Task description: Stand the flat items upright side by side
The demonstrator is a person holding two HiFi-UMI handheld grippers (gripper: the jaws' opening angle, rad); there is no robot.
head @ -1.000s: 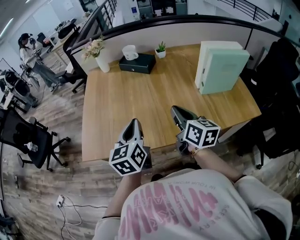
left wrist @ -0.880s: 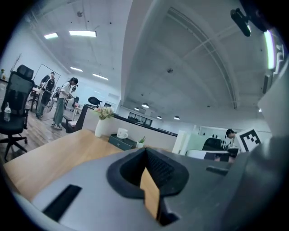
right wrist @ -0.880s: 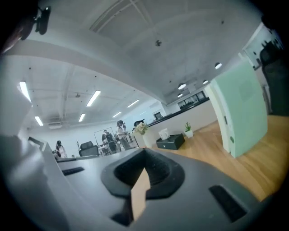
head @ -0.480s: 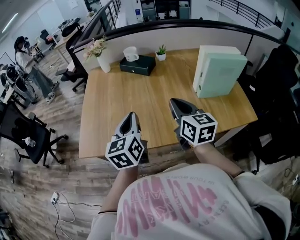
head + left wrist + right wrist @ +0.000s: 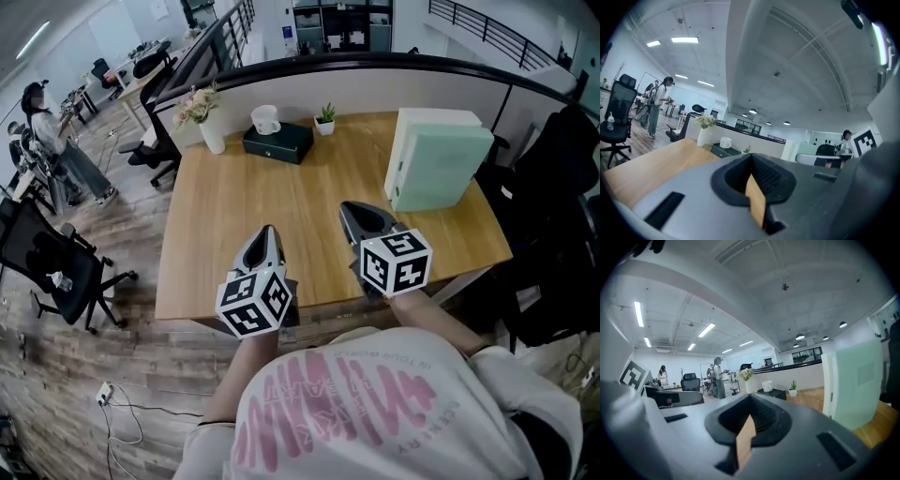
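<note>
Your left gripper (image 5: pixel 265 236) and right gripper (image 5: pixel 352 211) both have their dark ribbed jaws pressed together with nothing pinched, low over the smooth wooden desk (image 5: pixel 234 206). At 2 o'clock from the right one, the boxy mint-green binder (image 5: pixel 441 164) and white binder (image 5: pixel 401 150) stand upright, touching. Same as a second ago: grippers parked, binders unmoved.

R gripper (image 5: pixel 356 210): edged fwd over worktop (image 5: pixel 234 202), a bit nearer the upright folders (image 5: pixel 433 157).
L gripper (image 5: pixel 266 232): crept fwd too, only slightly.
</note>
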